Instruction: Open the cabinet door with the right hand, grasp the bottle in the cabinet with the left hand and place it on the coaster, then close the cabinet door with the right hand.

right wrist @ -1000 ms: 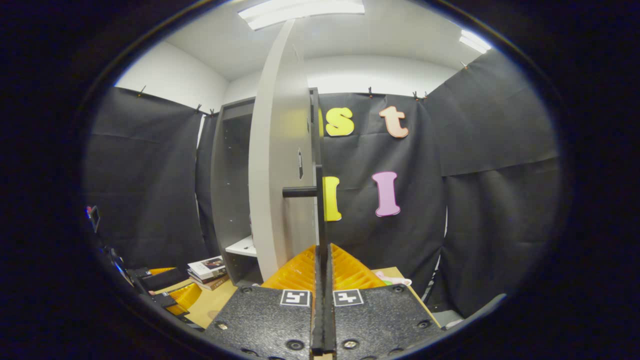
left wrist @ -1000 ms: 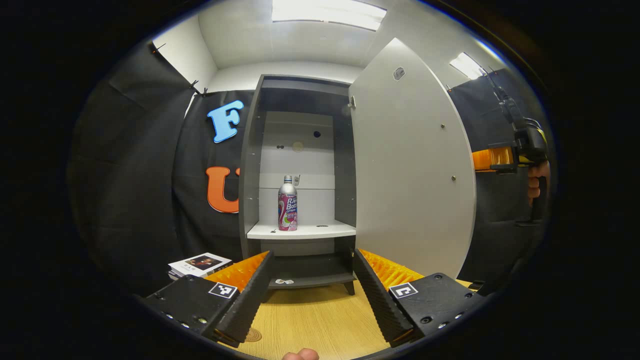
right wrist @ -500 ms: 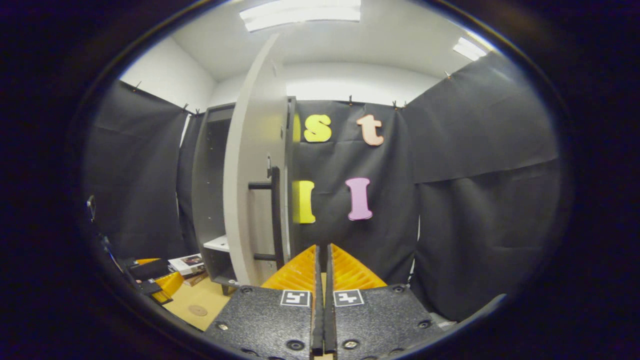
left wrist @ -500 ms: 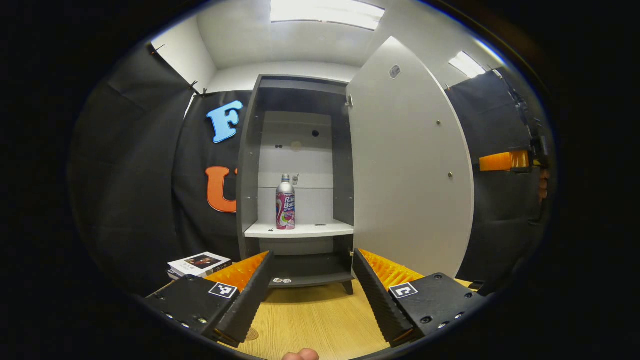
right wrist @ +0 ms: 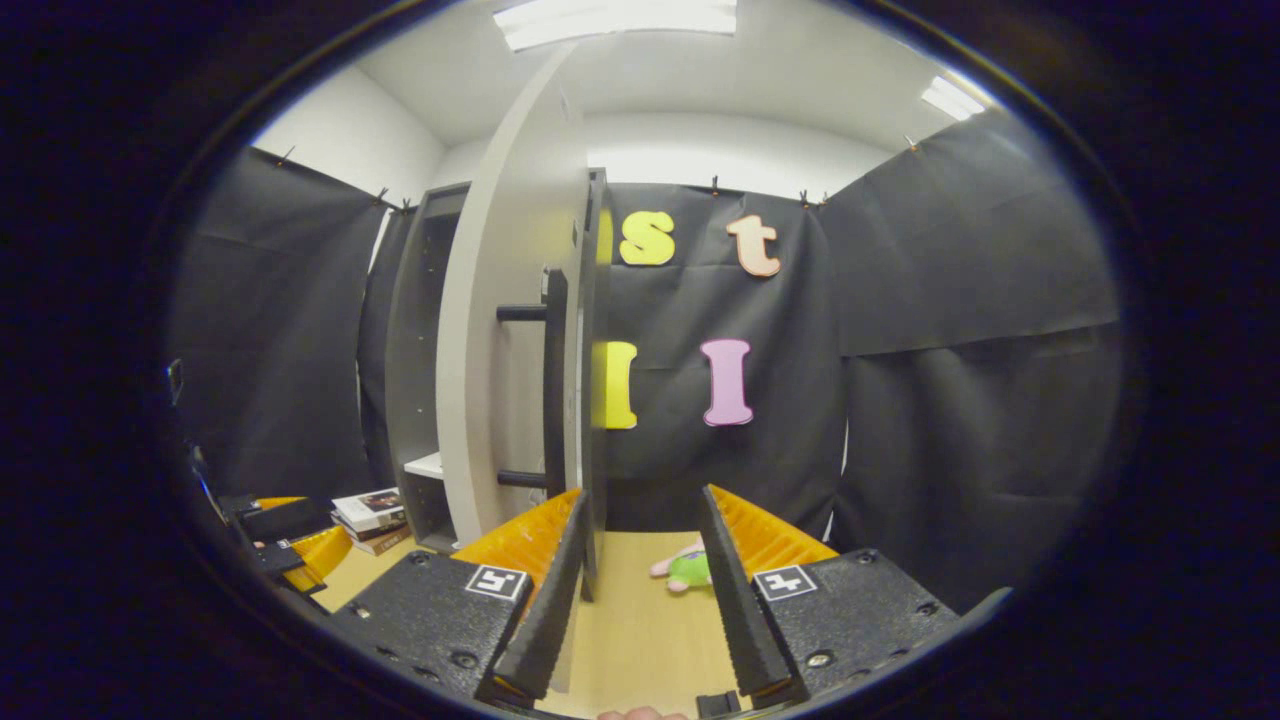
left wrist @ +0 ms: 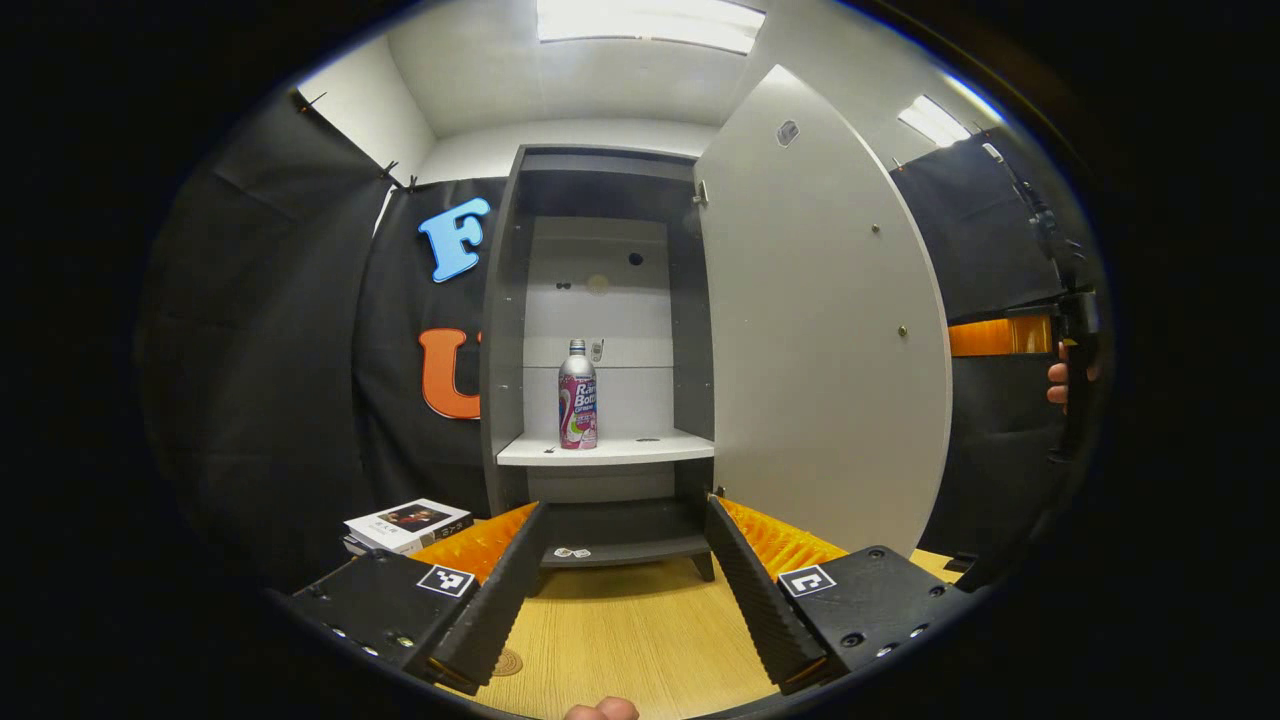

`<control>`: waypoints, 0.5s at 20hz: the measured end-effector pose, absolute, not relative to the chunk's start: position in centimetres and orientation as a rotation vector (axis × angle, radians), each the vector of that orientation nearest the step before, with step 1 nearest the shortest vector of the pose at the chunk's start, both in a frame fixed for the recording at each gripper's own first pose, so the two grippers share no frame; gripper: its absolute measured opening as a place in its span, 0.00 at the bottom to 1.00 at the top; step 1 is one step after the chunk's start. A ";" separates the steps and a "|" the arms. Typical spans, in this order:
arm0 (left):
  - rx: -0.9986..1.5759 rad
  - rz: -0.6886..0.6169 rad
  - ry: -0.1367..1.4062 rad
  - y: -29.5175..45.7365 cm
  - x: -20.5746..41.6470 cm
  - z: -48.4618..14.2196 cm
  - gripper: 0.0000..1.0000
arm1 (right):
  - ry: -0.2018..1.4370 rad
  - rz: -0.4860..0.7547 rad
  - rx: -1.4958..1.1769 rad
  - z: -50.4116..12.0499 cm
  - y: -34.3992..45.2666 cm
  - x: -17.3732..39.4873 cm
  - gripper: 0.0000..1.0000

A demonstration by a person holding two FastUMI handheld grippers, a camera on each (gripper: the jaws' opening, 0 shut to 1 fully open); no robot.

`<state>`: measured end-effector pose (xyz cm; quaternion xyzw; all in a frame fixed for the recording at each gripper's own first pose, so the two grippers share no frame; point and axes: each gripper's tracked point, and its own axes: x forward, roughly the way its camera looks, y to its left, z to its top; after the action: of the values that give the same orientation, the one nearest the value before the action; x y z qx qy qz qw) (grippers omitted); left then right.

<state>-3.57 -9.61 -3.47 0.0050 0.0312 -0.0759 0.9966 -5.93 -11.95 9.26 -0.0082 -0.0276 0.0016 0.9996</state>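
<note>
The grey cabinet [left wrist: 600, 190] stands open, its door [left wrist: 815, 330] swung out to the right. A silver and pink bottle [left wrist: 577, 397] stands upright on the white shelf [left wrist: 640, 450] inside. My left gripper [left wrist: 612, 585] is open, low over the wooden table, well short of the bottle. A round coaster [left wrist: 506, 662] lies on the table by its left finger. In the right gripper view my right gripper [right wrist: 632, 590] is open, near the door's [right wrist: 500, 340] edge and apart from its dark handle [right wrist: 553, 385]. In the left gripper view the right gripper [left wrist: 1010, 336] shows beyond the door edge, held by a hand.
A stack of books [left wrist: 408, 522] lies on the table left of the cabinet. A small green and pink toy [right wrist: 688, 570] sits on the table [right wrist: 640, 620] ahead of the right gripper. Black cloth walls close in the booth on all sides.
My right gripper has let go of the door handle, opened and drawn back from it. The door stays swung open. My left gripper has barely shifted.
</note>
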 end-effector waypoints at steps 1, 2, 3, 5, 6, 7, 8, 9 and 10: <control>0.011 -0.149 0.060 -9.6 -3.6 -3.4 0.94 | -0.055 0.007 -0.008 9.3 -11.9 -5.8 0.71; 0.016 -0.145 0.062 -9.4 -3.5 -3.5 0.94 | -0.056 0.014 0.005 8.7 -12.1 -4.5 0.71; 0.021 -0.141 0.063 -9.3 -3.4 -3.5 0.94 | -0.052 0.014 0.016 8.6 -12.0 -4.4 0.75; 0.029 -0.134 0.057 -9.0 -3.1 -3.3 0.94 | -0.056 0.008 0.032 8.6 -12.4 -4.3 0.77; 0.032 -0.134 0.053 -8.9 -2.9 -3.1 0.94 | -0.056 0.007 0.039 8.6 -12.4 -4.2 0.78; 0.035 -0.132 0.049 -8.8 -2.6 -2.9 0.94 | -0.059 0.009 0.044 8.6 -12.4 -4.2 0.78; 0.036 -0.132 0.044 -8.7 -2.1 -2.7 0.94 | -0.061 0.012 0.044 8.6 -12.3 -4.1 0.78; 0.030 -0.137 0.033 -8.7 -1.5 -2.3 0.94 | -0.066 0.014 0.039 8.7 -12.3 -4.0 0.78; 0.022 -0.144 0.018 -8.8 -0.5 -1.7 0.94 | -0.070 0.014 0.034 7.9 -12.5 -3.7 0.78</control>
<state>-0.52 -8.78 -1.68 0.0108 0.0092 -0.0718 0.9973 -3.74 -12.53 7.85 0.0170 -0.0349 0.0070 0.9992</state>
